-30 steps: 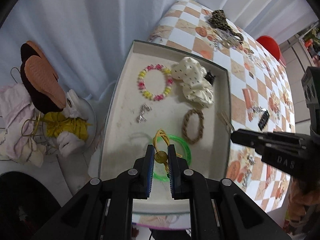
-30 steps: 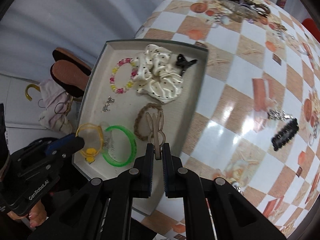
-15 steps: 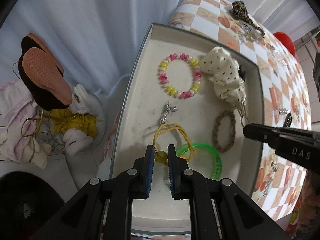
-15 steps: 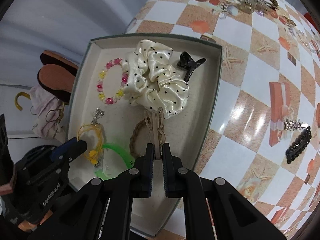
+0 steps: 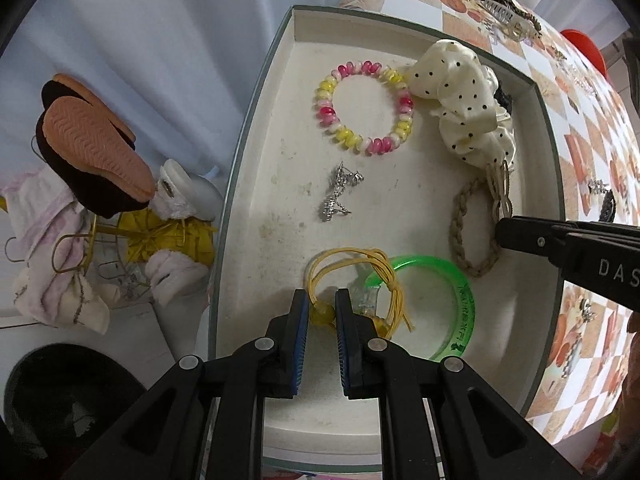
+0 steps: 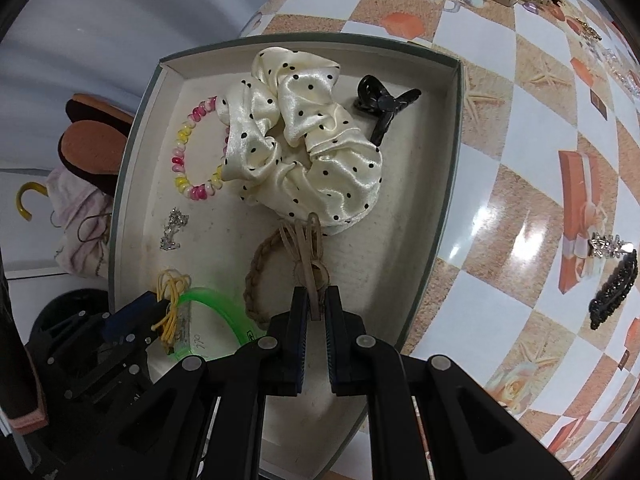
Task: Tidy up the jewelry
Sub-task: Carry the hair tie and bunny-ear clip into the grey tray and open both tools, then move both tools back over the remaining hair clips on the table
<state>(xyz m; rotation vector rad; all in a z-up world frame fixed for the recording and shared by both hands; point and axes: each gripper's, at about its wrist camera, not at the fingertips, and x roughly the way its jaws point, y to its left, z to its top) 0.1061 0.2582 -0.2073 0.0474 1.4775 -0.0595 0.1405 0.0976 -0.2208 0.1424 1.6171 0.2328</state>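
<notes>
Left wrist view: my left tool (image 5: 322, 312) is clamped on a yellow bead of the yellow cord bracelet (image 5: 352, 276), low over the near end of the white tray (image 5: 256, 128); the cord loops lie across the green bangle (image 5: 448, 304) beside it. Beyond these rest a small silver charm (image 5: 338, 196) and a braided tan ring (image 5: 468, 232), then a pink-and-yellow bead bracelet (image 5: 364, 108) touching a cream dotted scrunchie (image 5: 464, 100) at the far end. My right tool enters from the right edge, over the braided ring.

Right wrist view: my right tool (image 6: 316, 312) is pinched on the stem of a tan bow-shaped clip (image 6: 306, 248), whose loops reach the lower edge of the scrunchie. A black claw clip (image 6: 382, 106) lies in the far right corner of the tray. On the checkered desk (image 6: 500, 128) outside the tray lie a black beaded clip (image 6: 614, 290) and a silver star piece (image 6: 606, 246), with more hair pieces at the far edge.
</notes>
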